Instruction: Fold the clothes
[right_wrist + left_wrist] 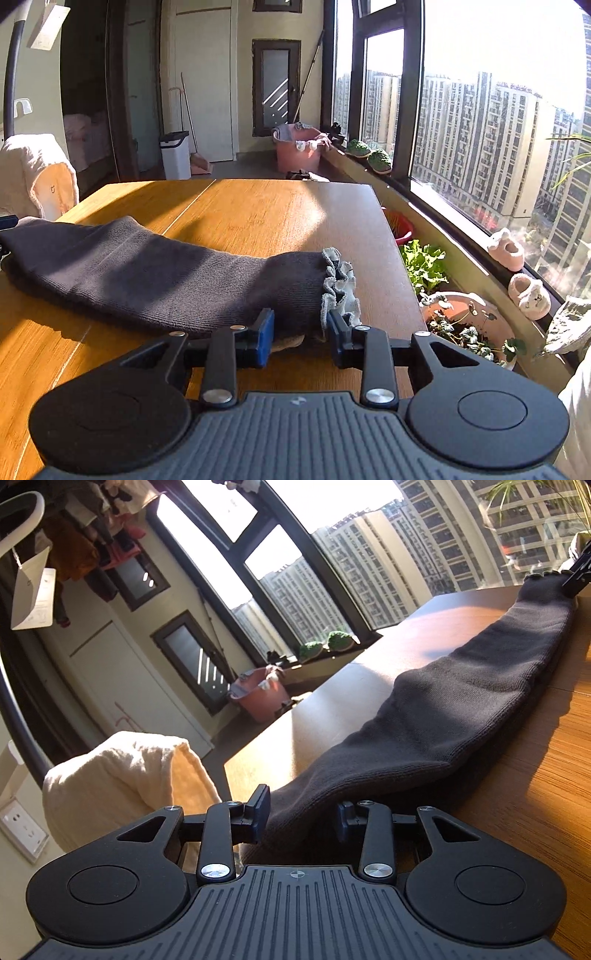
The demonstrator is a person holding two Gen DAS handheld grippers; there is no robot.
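Left wrist view: left gripper (301,818) clamped tight on one end of dark sock (461,709), which stretches across wooden worktop (535,812) twd window.

Right wrist view: right gripper (300,338) pinches sock's (155,273) frilly cuff end, jaws nearly closed; sock lies flat on worktop (258,210).

The sock's (443,716) toe end is hidden between the left gripper's (301,812) pads. The right gripper (578,578) is cut off by the frame edge (left wrist view).
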